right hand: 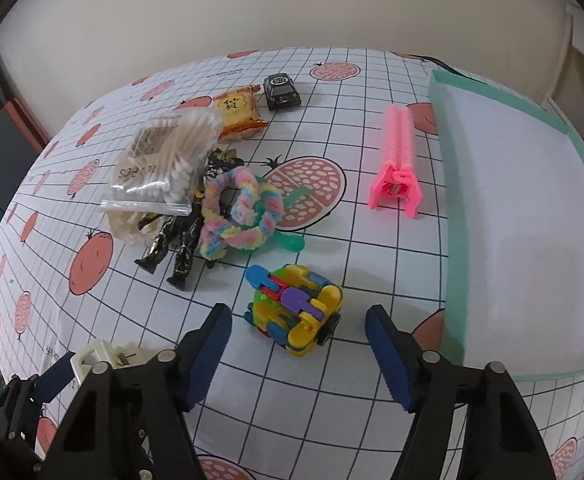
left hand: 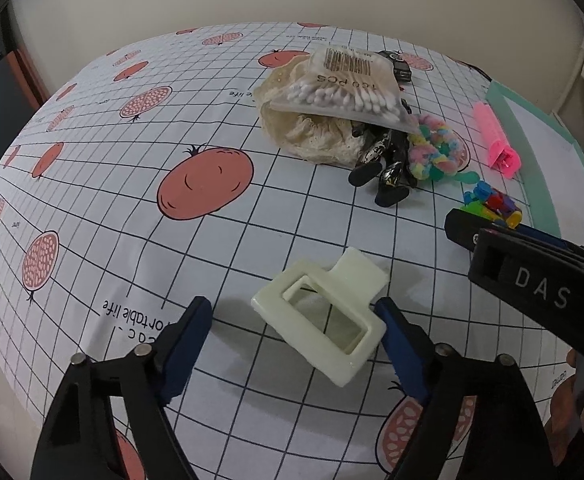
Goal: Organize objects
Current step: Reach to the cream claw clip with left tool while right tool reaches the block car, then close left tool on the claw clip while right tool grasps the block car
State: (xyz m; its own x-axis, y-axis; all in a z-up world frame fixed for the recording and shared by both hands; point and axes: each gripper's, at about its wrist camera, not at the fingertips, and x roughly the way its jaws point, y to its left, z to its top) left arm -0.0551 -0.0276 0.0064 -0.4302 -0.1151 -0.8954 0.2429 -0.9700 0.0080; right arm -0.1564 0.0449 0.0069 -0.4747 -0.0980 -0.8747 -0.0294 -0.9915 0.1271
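Observation:
A cream hair claw clip (left hand: 320, 320) lies on the tablecloth between the fingers of my left gripper (left hand: 292, 312), which is open; the clip's right end sits against the right finger. A colourful block toy (right hand: 296, 308) rests between the fingers of my open right gripper (right hand: 298, 314), touching neither. Farther back lie a bag of cotton swabs (right hand: 160, 160), a rainbow scrunchie (right hand: 240, 212), black toy figures (right hand: 172, 240), a pink hair clip (right hand: 398, 160), a black toy car (right hand: 282, 90) and a snack packet (right hand: 238, 116). The right gripper's body (left hand: 532, 272) also shows in the left wrist view.
A shallow white tray with a teal rim (right hand: 452, 240) takes up the right side of the table, with nothing in it. A cream crocheted pouch (left hand: 312, 136) lies under the swab bag. The cloth (left hand: 172, 80) carries a grid and fruit print. A wall stands behind.

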